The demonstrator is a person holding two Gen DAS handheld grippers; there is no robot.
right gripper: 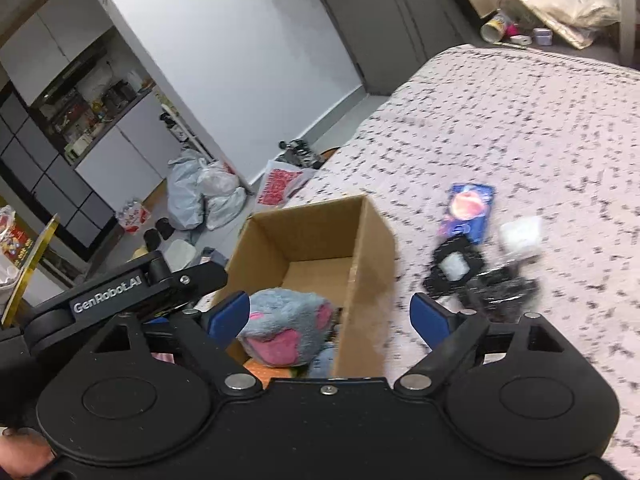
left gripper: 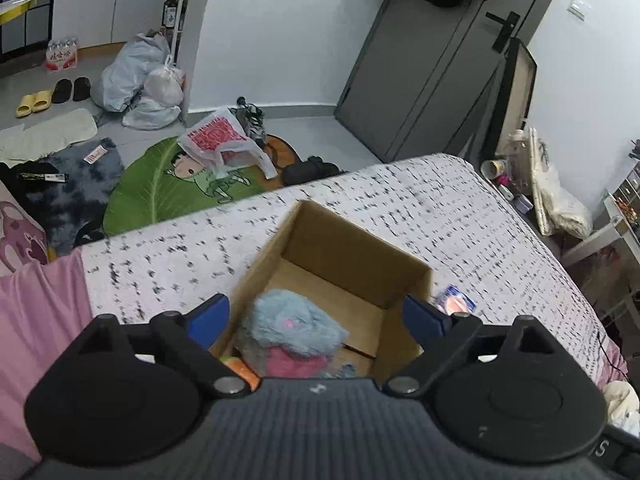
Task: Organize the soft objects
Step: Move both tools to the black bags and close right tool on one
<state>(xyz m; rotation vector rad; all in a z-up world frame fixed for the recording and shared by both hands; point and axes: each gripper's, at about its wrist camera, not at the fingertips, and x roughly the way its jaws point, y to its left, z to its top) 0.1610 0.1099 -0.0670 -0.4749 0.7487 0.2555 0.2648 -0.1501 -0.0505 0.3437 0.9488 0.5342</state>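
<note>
Lying boxed, fluffy blue-pink plush toy [left gripper: 294,330]

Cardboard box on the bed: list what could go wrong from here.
1. The cardboard box sits on a soft bed; pressing its wall might tip it.
2. The blue plush toy bulges high, so it might roll out.
3. The blue packet and black items lie loose nearby and could get knocked.

The speckled bed [right gripper: 500,112] carries a cardboard box [right gripper: 372,248], blue packet [right gripper: 468,210], perhaps dark wrappers [right gripper: 480,276].
</note>
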